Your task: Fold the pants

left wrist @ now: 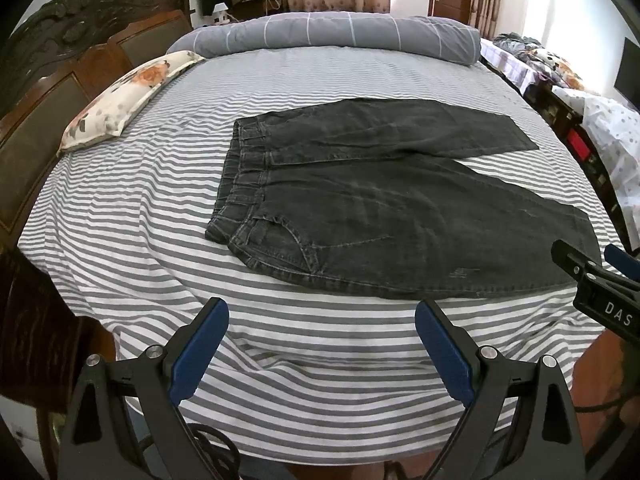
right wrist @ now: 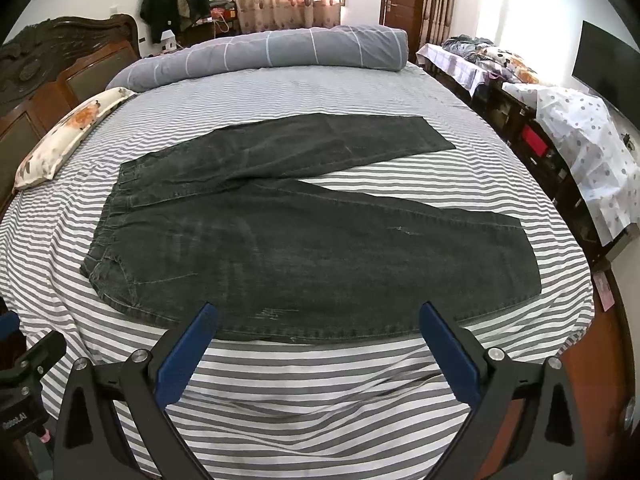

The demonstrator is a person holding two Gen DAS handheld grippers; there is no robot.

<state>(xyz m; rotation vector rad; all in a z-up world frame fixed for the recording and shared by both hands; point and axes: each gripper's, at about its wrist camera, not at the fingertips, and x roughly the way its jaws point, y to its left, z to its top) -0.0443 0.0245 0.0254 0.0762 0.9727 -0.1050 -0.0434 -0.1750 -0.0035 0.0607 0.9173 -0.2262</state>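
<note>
At the bottom of each frame, tongs: our left gripper [left wrist: 322, 320] and right gripper [right wrist: 318, 324] both gape wide, holding nothing, above the striped sheet [left wrist: 132, 208].
Pants [right wrist: 304, 256]: mid-frame, spread flat, waistband at left, legs splayed toward the right.
Done: we judge nothing folded yet.
Left: bring one leg over the other, then fold lengthwise.

Your left gripper [left wrist: 322, 322] has black angular finger arms with blue pads [left wrist: 198, 350] and round silver screws at the joints; a black cable loops at the frame's bottom left. Your right gripper [right wrist: 318, 326] matches: black arms, blue pads [right wrist: 186, 354], silver screws. White "DAS" lettering marks its black body at the left wrist view's right edge.
</note>
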